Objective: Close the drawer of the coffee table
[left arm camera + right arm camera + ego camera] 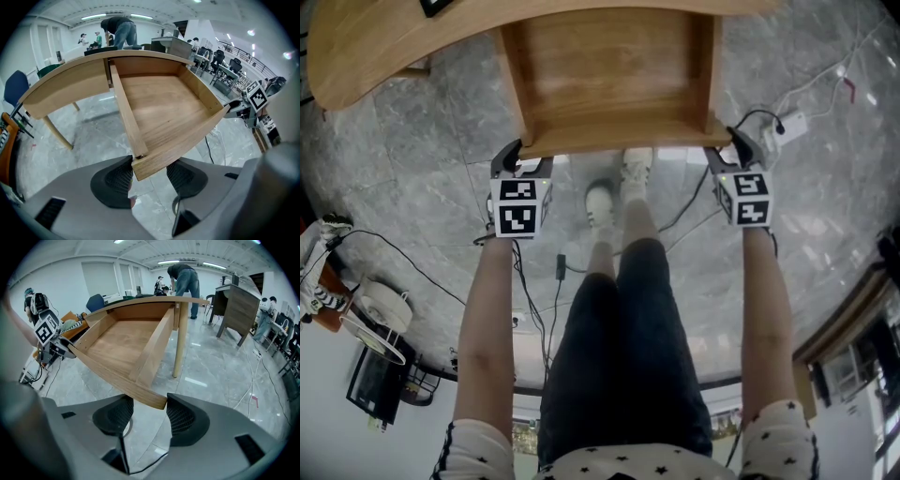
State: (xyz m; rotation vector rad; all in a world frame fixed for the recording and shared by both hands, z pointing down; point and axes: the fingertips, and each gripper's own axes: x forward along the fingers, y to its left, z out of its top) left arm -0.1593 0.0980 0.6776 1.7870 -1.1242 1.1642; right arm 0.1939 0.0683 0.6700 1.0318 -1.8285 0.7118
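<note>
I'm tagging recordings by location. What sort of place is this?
Probably an open-plan office or lab: desks and office chairs fill the background, and strip lights run along the ceiling.

No words, numbers, brand names or signs can be read in any view. The only printed marks are black-and-white square patterns on the left marker cube (pixel 519 206) and the right marker cube (pixel 743 198). These are blocky code patterns and carry no letters or digits.
</note>
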